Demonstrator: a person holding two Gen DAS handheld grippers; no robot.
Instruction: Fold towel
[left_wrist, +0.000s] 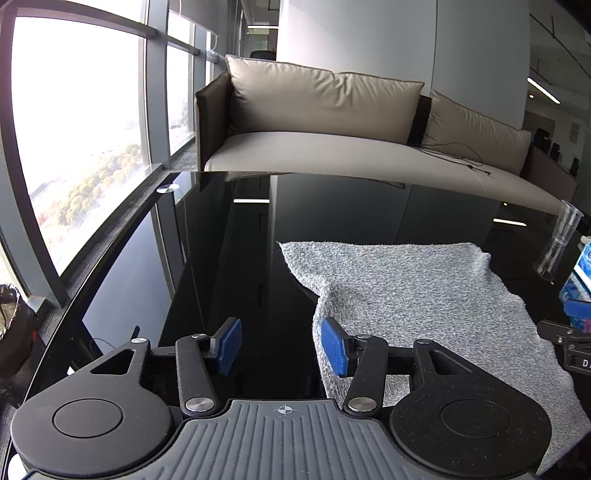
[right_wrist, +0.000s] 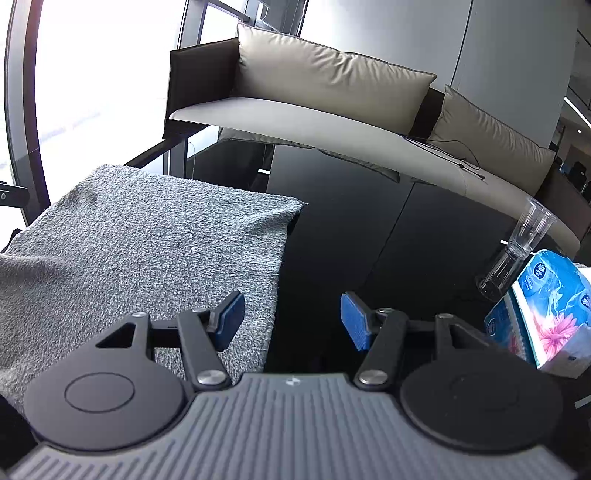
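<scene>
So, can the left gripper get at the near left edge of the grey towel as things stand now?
Probably yes. The left gripper is open, and its right pad already sits at the raised edge of the grey towel. Only bare black glass table lies around it, and nothing blocks the way.

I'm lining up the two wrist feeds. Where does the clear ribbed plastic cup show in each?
Left wrist: clear ribbed plastic cup at the far right edge, beyond the grey terry towel.
Right wrist: cup at right, behind the blue tissue pack.
Shared landmark: beige leather sofa.
</scene>
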